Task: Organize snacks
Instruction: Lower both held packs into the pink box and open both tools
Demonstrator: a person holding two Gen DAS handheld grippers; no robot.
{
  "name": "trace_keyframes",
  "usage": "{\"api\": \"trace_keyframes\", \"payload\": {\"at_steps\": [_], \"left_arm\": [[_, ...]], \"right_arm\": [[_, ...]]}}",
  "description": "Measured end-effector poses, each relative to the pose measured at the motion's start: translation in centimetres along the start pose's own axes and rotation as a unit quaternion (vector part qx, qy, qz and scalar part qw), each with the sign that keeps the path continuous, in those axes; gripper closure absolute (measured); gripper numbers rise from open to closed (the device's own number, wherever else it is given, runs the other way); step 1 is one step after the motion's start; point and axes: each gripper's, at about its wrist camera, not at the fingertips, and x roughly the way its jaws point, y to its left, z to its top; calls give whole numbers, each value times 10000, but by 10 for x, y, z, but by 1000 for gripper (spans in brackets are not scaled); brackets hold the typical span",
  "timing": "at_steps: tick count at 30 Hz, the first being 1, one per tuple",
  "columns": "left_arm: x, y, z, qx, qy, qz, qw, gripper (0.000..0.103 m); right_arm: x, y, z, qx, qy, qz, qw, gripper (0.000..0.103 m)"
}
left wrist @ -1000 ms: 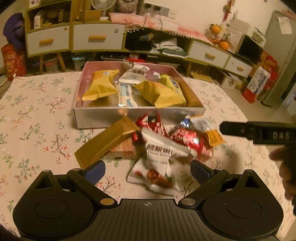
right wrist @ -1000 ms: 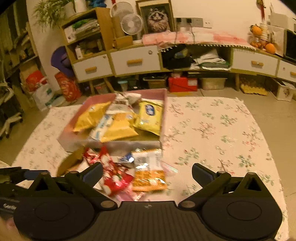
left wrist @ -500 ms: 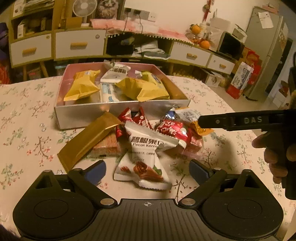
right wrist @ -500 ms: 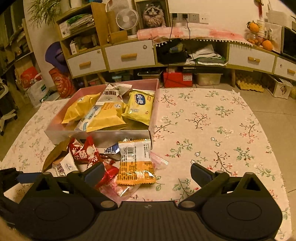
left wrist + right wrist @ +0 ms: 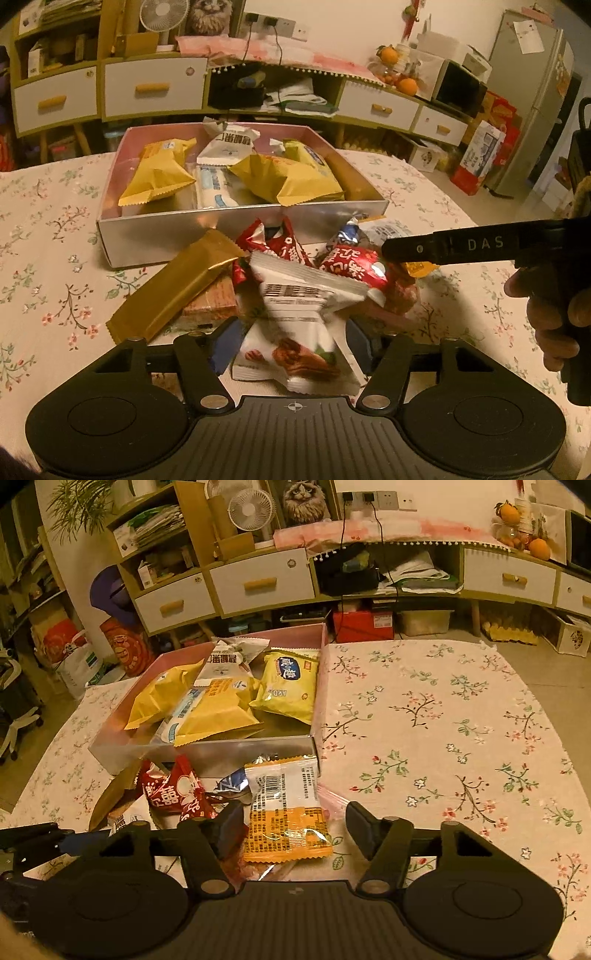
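Observation:
A silver box (image 5: pixel 207 230) with pink inner walls holds several yellow and white snack packets (image 5: pixel 159 173); it also shows in the right wrist view (image 5: pixel 236 751). In front of it lies a loose pile: a gold bar (image 5: pixel 173 288), red packets (image 5: pixel 351 262) and a white pecan packet (image 5: pixel 299 325). My left gripper (image 5: pixel 291 347) has its fingers closing around the white pecan packet. My right gripper (image 5: pixel 293 827) has its fingers partly closed on both sides of a white-and-orange packet (image 5: pixel 284 812). The right gripper's finger (image 5: pixel 461 245) reaches over the pile in the left wrist view.
The table carries a floral cloth (image 5: pixel 443 720). Behind it stand low cabinets with white drawers (image 5: pixel 258 579), a fan (image 5: pixel 251 506) and oranges (image 5: pixel 406 85). A fridge (image 5: pixel 528 103) stands at the far right.
Both grippers have moved forward and their fingers have narrowed: the left around the white pecan packet, the right around the white-and-orange packet.

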Motion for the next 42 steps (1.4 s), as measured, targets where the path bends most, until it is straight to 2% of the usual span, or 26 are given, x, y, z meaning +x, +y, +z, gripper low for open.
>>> {"api": "trace_keyframes", "payload": {"at_steps": [4, 8, 15, 18, 34, 42], "left_arm": [[6, 1, -1, -48, 42, 48, 10000, 43], [8, 1, -3, -82, 77, 95, 9999, 47], [5, 0, -1, -60, 51, 168, 9998, 58], [4, -2, 0, -32, 68, 186, 9998, 59], [-13, 0, 8, -178, 64, 168, 9997, 61], [-31, 7, 18, -403, -199, 156, 9989, 61]], "right_arm": [[4, 1, 0, -39, 51, -24, 10000, 86], [6, 2, 1, -55, 46, -69, 10000, 92], [5, 3, 2, -137, 23, -114, 9998, 96], [3, 3, 4, -134, 5, -94, 9999, 98], [-10, 2, 9, 35, -139, -61, 9999, 99], [-17, 3, 15, 172, -268, 38, 9995, 99]]}}
